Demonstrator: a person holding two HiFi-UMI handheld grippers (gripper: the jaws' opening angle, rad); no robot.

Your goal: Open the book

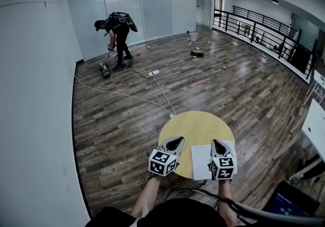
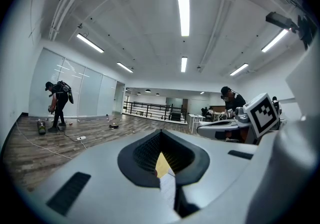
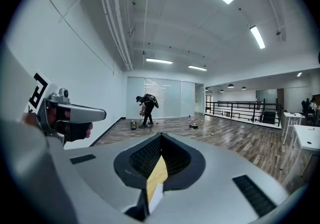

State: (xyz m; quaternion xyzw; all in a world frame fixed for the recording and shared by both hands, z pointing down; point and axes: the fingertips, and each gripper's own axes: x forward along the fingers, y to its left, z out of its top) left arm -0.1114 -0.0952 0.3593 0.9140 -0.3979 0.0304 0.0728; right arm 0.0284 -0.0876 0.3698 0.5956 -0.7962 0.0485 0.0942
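On the right part of the round yellow table (image 1: 195, 122), at the edge nearest the wearer, lies the white book (image 1: 201, 164), flat on its surface. The right gripper (image 1: 216, 143) hovers above the book at that same table edge, jaws clenched together on nothing. The left gripper (image 1: 178, 141) hangs over the table's near-left edge, likewise clamped and empty. Well beyond the table, a person (image 1: 118, 33) bends over the wood floor (image 1: 127, 119).

The top of the round table (image 1: 195, 124) looks like pale matt wood, and the book (image 1: 201, 162) is plain white paper. The floor (image 1: 122, 114) is plank wood with a faint sheen. The left gripper (image 2: 161, 154) is smooth matt grey plastic, its pads (image 2: 145, 152) black and ribbed.
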